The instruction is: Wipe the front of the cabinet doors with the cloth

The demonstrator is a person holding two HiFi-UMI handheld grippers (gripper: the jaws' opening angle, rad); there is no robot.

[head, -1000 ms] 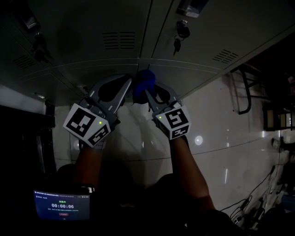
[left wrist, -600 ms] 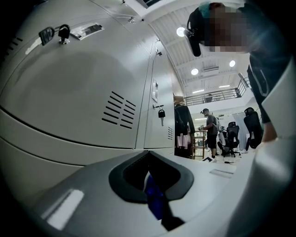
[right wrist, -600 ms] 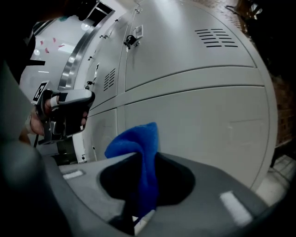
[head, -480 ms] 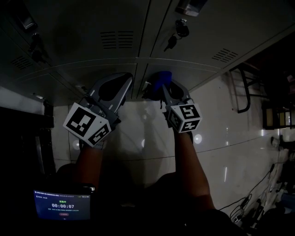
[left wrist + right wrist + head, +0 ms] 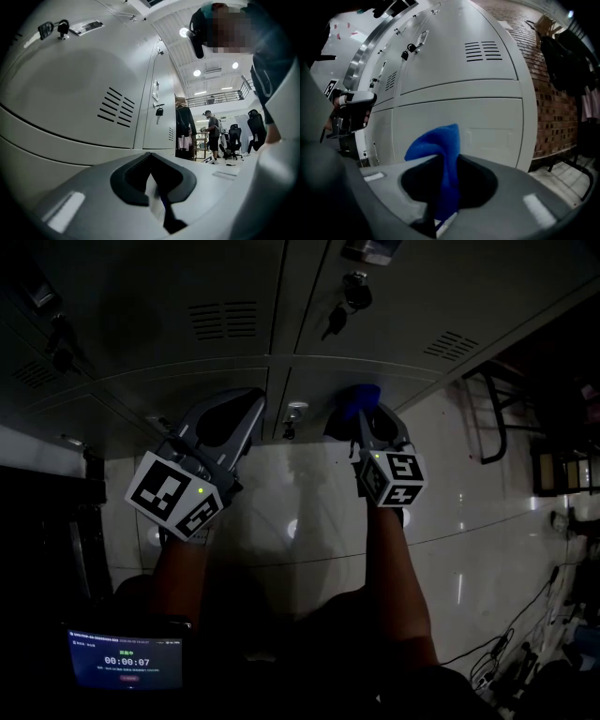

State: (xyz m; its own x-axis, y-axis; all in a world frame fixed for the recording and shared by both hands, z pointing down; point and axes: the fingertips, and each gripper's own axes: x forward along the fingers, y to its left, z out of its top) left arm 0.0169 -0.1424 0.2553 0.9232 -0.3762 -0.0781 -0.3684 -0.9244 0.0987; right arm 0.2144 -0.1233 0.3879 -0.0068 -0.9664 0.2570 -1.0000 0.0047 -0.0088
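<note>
Right gripper point(image 5: 441, 212) clamps the blue cloth point(image 5: 436, 143) near the cabinet door point(image 5: 487, 126); left gripper point(image 5: 157, 206) is closed, empty.

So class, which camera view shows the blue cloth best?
The right gripper view: the blue cloth sits large and central, pinched in the right tool. The head view shows only a small, dim blue tip. The left gripper view doesn't show it.
</note>
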